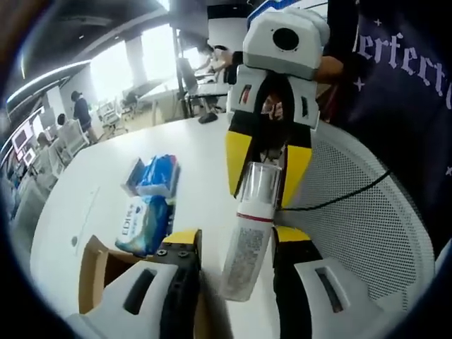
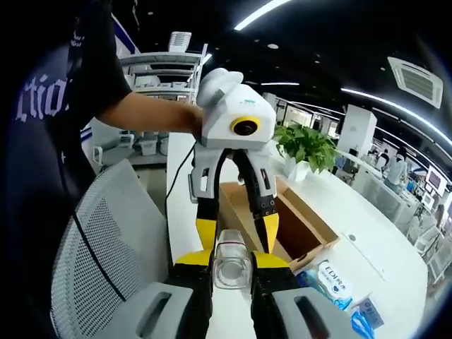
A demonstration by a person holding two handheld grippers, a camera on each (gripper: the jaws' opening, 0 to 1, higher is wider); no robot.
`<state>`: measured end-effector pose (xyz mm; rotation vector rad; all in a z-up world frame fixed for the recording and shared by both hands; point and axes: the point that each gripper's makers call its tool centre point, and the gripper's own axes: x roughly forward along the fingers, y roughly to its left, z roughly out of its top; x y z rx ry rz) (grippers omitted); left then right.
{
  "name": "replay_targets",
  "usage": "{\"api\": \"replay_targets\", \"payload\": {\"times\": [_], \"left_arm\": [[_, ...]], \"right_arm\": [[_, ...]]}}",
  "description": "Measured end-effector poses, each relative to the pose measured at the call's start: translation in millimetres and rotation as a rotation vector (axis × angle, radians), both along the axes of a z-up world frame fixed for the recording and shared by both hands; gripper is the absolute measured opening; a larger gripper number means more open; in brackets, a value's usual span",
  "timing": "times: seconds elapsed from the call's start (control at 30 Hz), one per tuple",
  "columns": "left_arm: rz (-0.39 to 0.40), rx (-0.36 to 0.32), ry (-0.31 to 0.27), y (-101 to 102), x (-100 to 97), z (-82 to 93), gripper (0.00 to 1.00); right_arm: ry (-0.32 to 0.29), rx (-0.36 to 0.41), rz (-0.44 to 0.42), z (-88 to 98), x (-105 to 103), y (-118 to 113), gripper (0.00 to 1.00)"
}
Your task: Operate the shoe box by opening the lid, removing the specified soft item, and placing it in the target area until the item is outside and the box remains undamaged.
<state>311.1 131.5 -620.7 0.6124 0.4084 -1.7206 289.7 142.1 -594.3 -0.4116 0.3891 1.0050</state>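
Note:
A clear bottle (image 1: 247, 244) with a white label and a see-through cap hangs in the air between both grippers. My right gripper (image 1: 267, 166), coming in from the top of the left gripper view, is shut on the cap end. In the right gripper view the cap of the bottle (image 2: 232, 265) faces me end-on between my right gripper's (image 2: 232, 260) yellow tips. My left gripper (image 1: 236, 236) stands open around the bottle's lower body, with a gap on its left side. The left gripper (image 2: 235, 234) reaches down toward me. The open cardboard shoe box (image 2: 296, 226) (image 1: 90, 272) lies on the white table (image 1: 106, 162).
Two blue tissue packs (image 1: 145, 222) (image 1: 159, 175) lie on the table beside the box; one pack (image 2: 332, 282) has another (image 2: 364, 321) past it. A white mesh chair (image 1: 367, 212) (image 2: 99, 247) stands by the person in a dark shirt. A potted plant (image 2: 307, 145) sits at the table's far end.

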Motion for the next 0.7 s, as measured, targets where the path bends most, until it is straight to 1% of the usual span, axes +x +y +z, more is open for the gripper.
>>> {"api": "replay_targets", "payload": {"times": [0.13,0.4,0.57,0.7], "left_arm": [[0.028,-0.011,0.01,4.0,3.5,1.1,0.43],[0.101,-0.036,0.0,11.8,16.4,4.6,0.53],[0.167,-0.077,0.007,15.6,24.7,11.9,0.59],[0.202,-0.1,0.014,18.8,27.7,16.5,0.62]], "right_arm": [[-0.002,-0.004,0.002,2.0,2.1,-0.1,0.14],[-0.01,-0.014,0.011,5.7,6.3,-1.6,0.14],[-0.016,-0.022,0.02,9.3,8.0,-2.6,0.14],[-0.019,-0.028,0.026,10.9,8.8,-3.5,0.14]]}}
